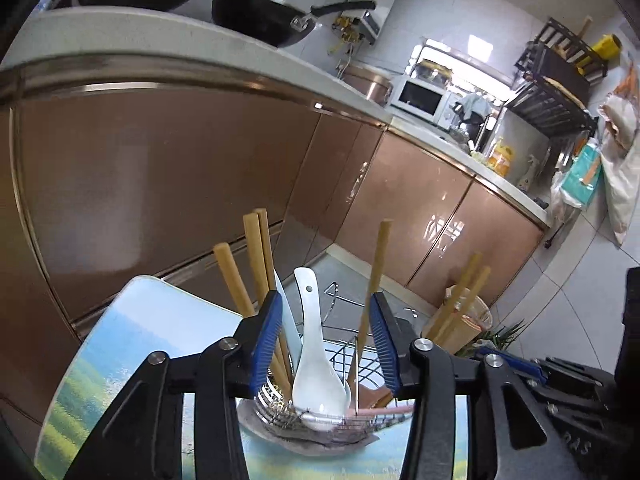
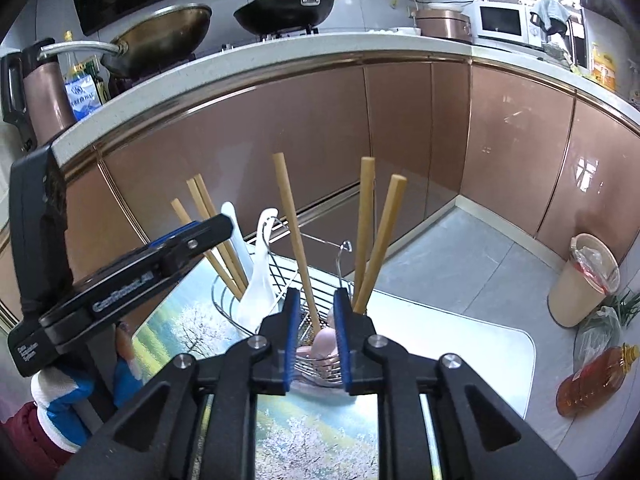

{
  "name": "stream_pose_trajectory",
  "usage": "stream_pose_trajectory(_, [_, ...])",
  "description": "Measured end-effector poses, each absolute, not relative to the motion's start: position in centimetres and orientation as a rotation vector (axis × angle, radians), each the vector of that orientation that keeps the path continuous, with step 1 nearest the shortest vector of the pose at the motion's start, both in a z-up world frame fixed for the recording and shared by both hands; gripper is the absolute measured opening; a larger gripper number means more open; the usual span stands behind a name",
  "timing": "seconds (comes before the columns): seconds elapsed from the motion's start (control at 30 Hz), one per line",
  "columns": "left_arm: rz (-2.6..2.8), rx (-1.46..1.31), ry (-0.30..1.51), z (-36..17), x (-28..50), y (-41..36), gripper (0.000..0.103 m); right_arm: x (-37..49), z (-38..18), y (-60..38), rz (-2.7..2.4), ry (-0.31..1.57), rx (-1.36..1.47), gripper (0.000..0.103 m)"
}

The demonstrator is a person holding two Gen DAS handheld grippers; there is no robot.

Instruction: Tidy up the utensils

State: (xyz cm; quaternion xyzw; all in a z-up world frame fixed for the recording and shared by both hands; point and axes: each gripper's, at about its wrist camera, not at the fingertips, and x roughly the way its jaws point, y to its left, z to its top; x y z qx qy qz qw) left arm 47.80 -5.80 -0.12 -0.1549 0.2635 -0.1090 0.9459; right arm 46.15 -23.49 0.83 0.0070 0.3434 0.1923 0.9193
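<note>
A wire utensil basket (image 1: pixel 352 360) (image 2: pixel 288 276) stands on a small table with a landscape print (image 1: pixel 132 344) (image 2: pixel 452 340). It holds several wooden chopsticks (image 1: pixel 256 256) (image 2: pixel 292 232), a white spoon (image 1: pixel 316 352) (image 2: pixel 260 276) and a pink utensil (image 2: pixel 324 344). My left gripper (image 1: pixel 326 304) is open, its blue pads either side of the white spoon, just before the basket. My right gripper (image 2: pixel 316 300) is open with a narrow gap, over the basket's near rim, a chopstick standing between the pads. The left gripper also shows at the left of the right wrist view (image 2: pixel 208 228).
Brown kitchen cabinets (image 2: pixel 280 128) under a white counter run behind the table. Woks (image 2: pixel 288 8) sit on the stove. A beige waste bin (image 2: pixel 584 280) (image 1: pixel 464 320) and an oil bottle (image 2: pixel 596 376) stand on the tiled floor to the right.
</note>
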Motion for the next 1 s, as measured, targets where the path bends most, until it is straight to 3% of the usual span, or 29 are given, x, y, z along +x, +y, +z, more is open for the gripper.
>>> stream_pose_trajectory(0.3, [-0.158,-0.260,0.472,3.5,40.4,-2.5,0.067,39.8,3.9,-24.2,0.323,0.581,0.039,0.031])
stream_pose_trajectory(0.5, [-0.094,-0.184,0.473,4.0,34.7,-1.7,0.078,32.7,4.3,-23.0,0.222,0.469,-0.008,0.048])
stream_pose_trajectory(0.83, [-0.040,-0.100,0.448,3.0,24.6,-1.1,0.085,21.0,2.9,-19.3,0.207,0.387,-0.073,0.069])
stream_pose_trajectory(1.0, [0.000,-0.041,0.386,3.2,19.2,-1.3,0.101,16.4,2.2,-18.7,0.206,0.368,-0.080,0.074])
